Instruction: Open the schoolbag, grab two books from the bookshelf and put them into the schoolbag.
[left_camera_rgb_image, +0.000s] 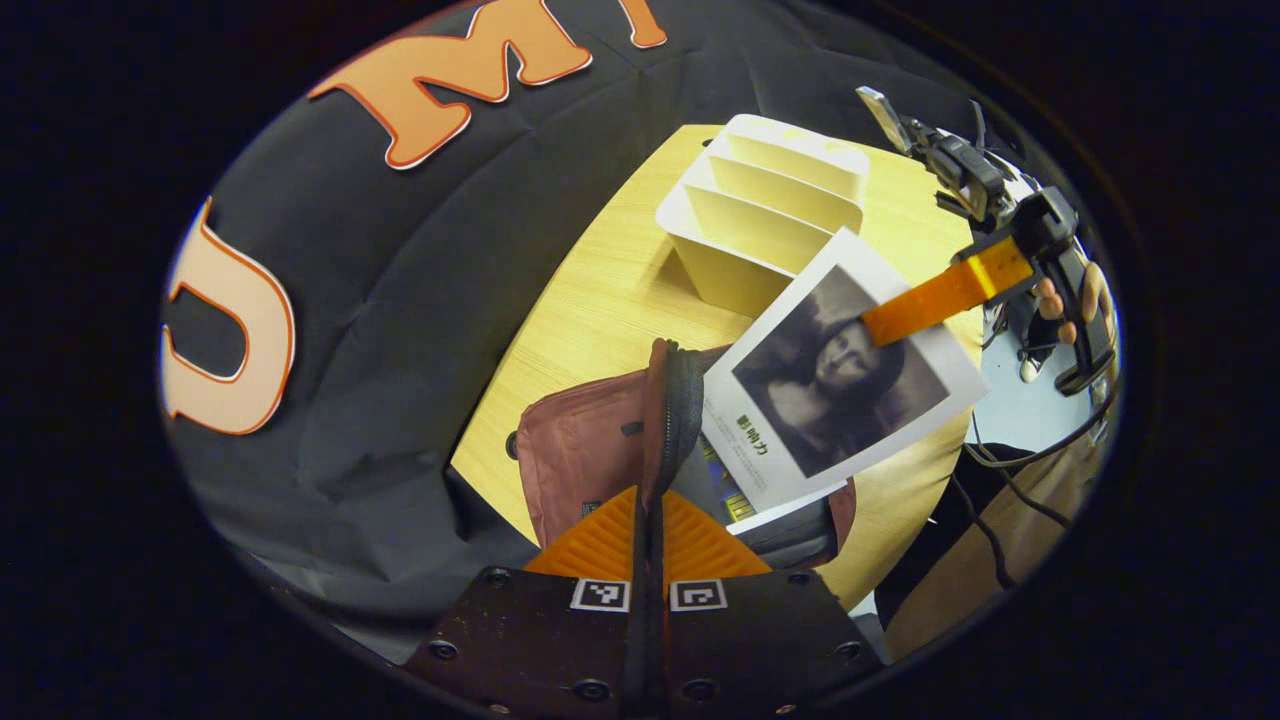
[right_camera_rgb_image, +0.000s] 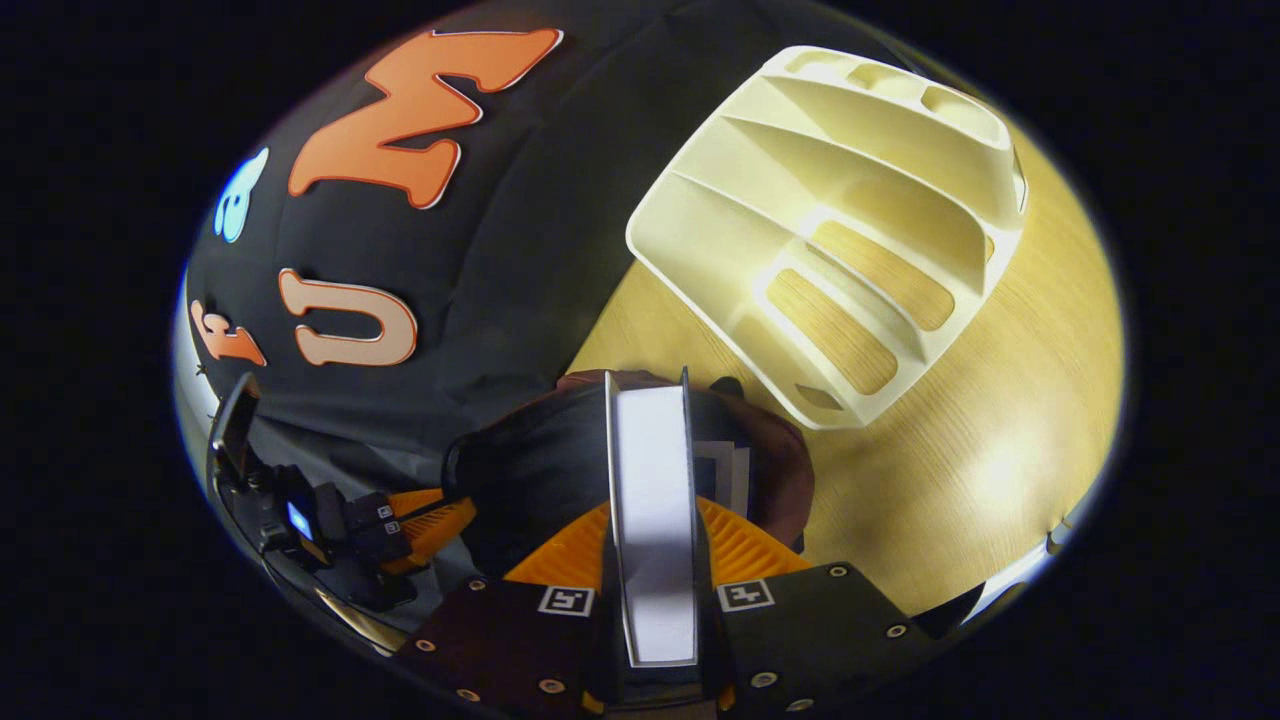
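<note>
Over the wooden tabletop (left_camera_rgb_image: 600, 300), the left gripper (left_camera_rgb_image: 648, 530) has its fingers clamped on the open zipper edge of the maroon fabric schoolbag (left_camera_rgb_image: 580, 450), while the right gripper (right_camera_rgb_image: 652, 540) pinches a white portrait-cover book (left_camera_rgb_image: 840, 370) angled into the bag's mouth. The cream slotted bookshelf (right_camera_rgb_image: 850, 220) stands just beyond, bare wood to its side.

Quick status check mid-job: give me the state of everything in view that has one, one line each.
Schoolbag: open, its edge pinched by the left tool.
Book: held by the right tool, tilted over the bag's mouth, lower corner at the opening.
Second book: already inside the bag.
Bookshelf: upright on the table, slots empty.
Left tool: shut on the bag's edge.
Right tool: shut on the book.
</note>
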